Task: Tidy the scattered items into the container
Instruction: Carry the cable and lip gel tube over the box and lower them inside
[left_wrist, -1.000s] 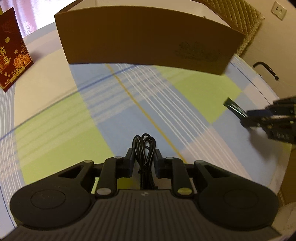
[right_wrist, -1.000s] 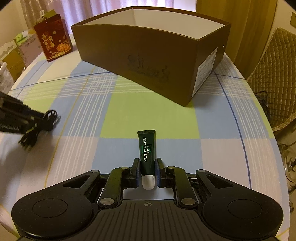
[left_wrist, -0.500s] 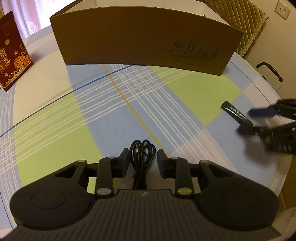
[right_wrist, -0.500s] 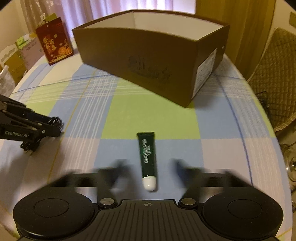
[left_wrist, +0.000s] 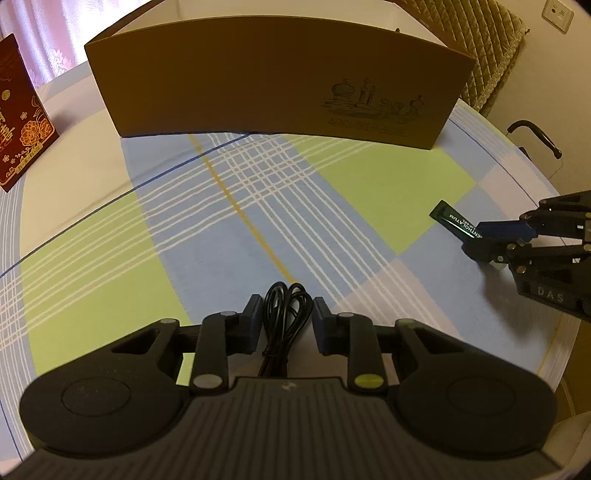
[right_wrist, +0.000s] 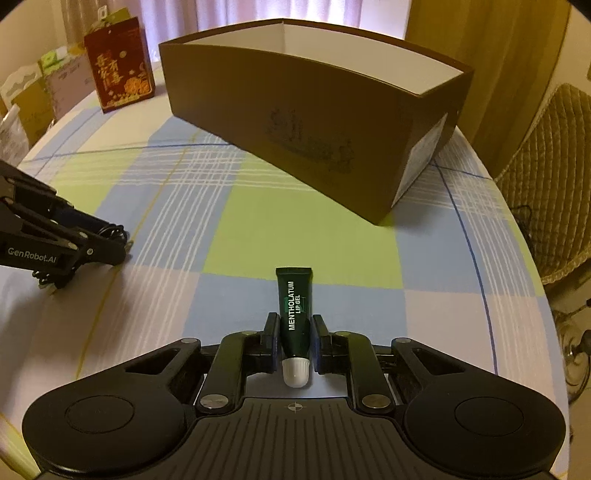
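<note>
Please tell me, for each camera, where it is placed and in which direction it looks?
Left wrist: sits on the left gripper, facing forward over its fingers at the black cable and the box.
Right wrist: sits on the right gripper, facing forward at the lip gel tube between its fingers, with the box behind.
Shared: the box, the checked tablecloth, and each view shows the other gripper.
</note>
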